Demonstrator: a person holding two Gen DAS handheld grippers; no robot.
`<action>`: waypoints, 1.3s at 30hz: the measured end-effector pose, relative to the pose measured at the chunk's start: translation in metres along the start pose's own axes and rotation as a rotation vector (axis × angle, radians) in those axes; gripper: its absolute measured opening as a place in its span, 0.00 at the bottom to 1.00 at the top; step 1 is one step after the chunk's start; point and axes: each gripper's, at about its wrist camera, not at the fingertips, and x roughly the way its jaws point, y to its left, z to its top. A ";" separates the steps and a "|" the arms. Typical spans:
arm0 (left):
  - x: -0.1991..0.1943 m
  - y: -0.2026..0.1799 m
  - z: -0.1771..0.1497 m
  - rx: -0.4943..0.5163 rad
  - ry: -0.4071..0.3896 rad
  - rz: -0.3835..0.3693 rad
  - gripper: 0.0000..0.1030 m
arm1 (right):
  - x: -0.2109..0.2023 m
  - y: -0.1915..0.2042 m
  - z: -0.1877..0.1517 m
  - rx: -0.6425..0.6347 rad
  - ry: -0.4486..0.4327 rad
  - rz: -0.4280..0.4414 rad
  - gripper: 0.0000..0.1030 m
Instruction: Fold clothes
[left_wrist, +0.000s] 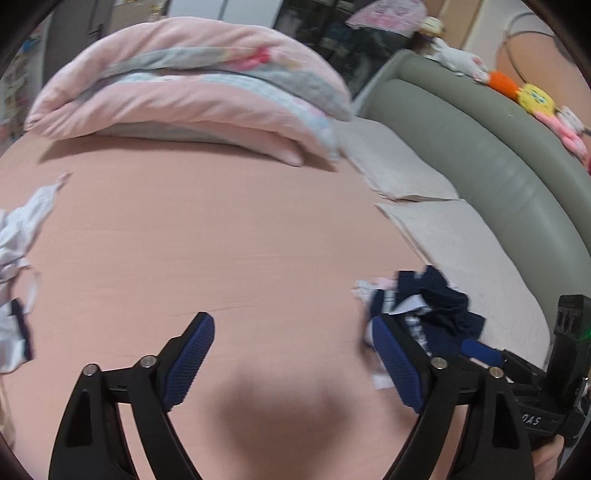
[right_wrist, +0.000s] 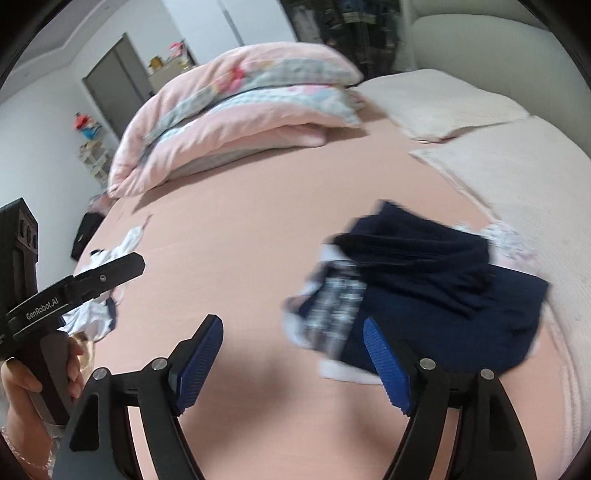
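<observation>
A pile of navy and white clothes (right_wrist: 417, 291) lies on the pink bed sheet (right_wrist: 240, 236), at the right; it also shows in the left wrist view (left_wrist: 428, 306). Rumpled white clothes (left_wrist: 18, 236) lie at the left of the bed, also in the right wrist view (right_wrist: 103, 302). My left gripper (left_wrist: 291, 354) is open and empty above the bare sheet, left of the navy pile. My right gripper (right_wrist: 291, 354) is open and empty, its right finger just in front of the navy pile.
A folded pink duvet (left_wrist: 192, 88) lies at the far end of the bed. Beige pillows (left_wrist: 399, 166) and a grey headboard (left_wrist: 498, 155) with plush toys (left_wrist: 532, 96) run along the right. A door (right_wrist: 114, 85) and shelves stand far left.
</observation>
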 end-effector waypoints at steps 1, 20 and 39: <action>-0.004 0.010 0.000 -0.007 0.001 0.015 0.89 | 0.004 0.010 0.001 -0.009 0.005 0.008 0.85; -0.085 0.130 -0.027 -0.169 -0.032 0.233 0.93 | 0.012 0.145 -0.005 -0.159 -0.046 -0.194 1.00; -0.202 0.055 -0.119 -0.099 -0.156 0.301 0.93 | -0.114 0.179 -0.097 -0.176 -0.119 -0.223 1.00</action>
